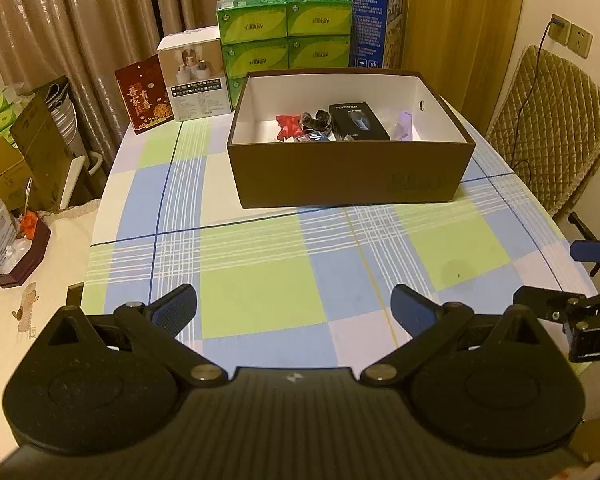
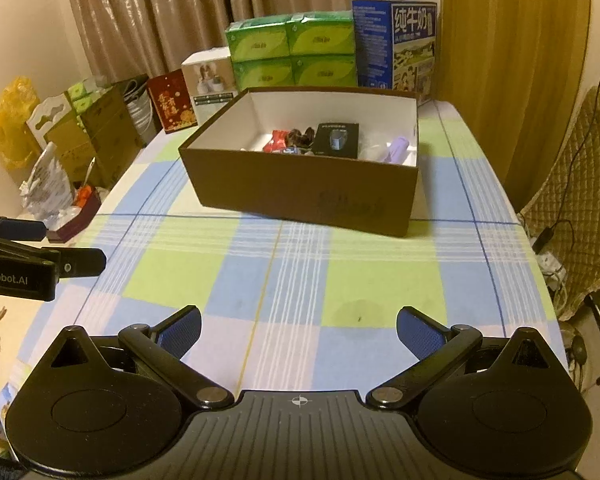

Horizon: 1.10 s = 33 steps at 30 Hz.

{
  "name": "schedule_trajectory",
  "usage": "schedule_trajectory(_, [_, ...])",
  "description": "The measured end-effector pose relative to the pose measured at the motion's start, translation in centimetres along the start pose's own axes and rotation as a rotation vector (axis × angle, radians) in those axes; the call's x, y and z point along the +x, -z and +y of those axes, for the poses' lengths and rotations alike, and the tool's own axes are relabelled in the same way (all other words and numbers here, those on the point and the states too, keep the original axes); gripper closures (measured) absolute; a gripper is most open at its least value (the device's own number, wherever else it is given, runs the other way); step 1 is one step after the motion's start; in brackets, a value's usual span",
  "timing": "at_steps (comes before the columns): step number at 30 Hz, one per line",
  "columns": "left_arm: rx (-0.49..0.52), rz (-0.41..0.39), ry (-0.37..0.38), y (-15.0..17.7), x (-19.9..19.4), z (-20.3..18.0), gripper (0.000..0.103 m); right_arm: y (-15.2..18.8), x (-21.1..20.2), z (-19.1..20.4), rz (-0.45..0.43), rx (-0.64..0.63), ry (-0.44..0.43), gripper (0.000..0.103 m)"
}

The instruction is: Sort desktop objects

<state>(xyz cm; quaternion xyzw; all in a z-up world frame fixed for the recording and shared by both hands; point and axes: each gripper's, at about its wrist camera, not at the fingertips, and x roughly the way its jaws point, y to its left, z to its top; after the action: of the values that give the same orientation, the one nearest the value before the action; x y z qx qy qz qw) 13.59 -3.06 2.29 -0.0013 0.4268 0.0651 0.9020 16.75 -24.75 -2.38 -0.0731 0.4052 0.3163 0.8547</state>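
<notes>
A brown cardboard box (image 1: 352,172) with a white inside stands on the checked tablecloth; it also shows in the right wrist view (image 2: 300,196). Inside lie a black packet (image 1: 358,122), a red wrapped item (image 1: 286,125), dark small objects (image 1: 316,119) and a pale purple item (image 1: 405,123). My left gripper (image 1: 294,308) is open and empty, above the near part of the table. My right gripper (image 2: 298,332) is open and empty, also short of the box. Each gripper shows at the edge of the other's view.
Behind the box stand green tissue packs (image 1: 284,36), a blue milk carton (image 2: 396,44), a white product box (image 1: 192,76) and a red card (image 1: 142,96). A padded chair (image 1: 548,128) is at the right. Cartons and bags (image 1: 16,168) crowd the floor at the left.
</notes>
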Motion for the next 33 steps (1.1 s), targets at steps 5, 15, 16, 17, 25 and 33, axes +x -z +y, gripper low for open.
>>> schedule_trajectory(5, [-0.001,0.009,-0.006,0.2,-0.1,-0.2,0.001,0.1,0.1,-0.2,0.009,0.010,-0.001,0.002])
schedule_trajectory(15, [-0.001,0.029,-0.012,0.7,0.3,-0.5,0.001,0.2,0.7,-0.2,0.032,0.014,-0.014,0.002])
schedule_trajectory(16, [-0.001,0.031,-0.012,0.8,0.4,-0.6,0.001,0.3,0.7,-0.2,0.033,0.013,-0.014,0.002])
schedule_trajectory(17, [-0.002,0.032,-0.011,0.8,0.4,-0.6,0.001,0.3,0.8,-0.2,0.034,0.014,-0.013,0.002])
schedule_trajectory(25, [0.002,0.042,-0.005,0.8,1.0,-0.7,0.001,0.2,1.1,-0.3,0.046,0.022,-0.011,0.002])
schedule_trajectory(33, [0.003,0.047,0.001,0.5,1.5,-0.7,0.001,-0.1,1.4,-0.4,0.049,0.026,-0.009,0.002])
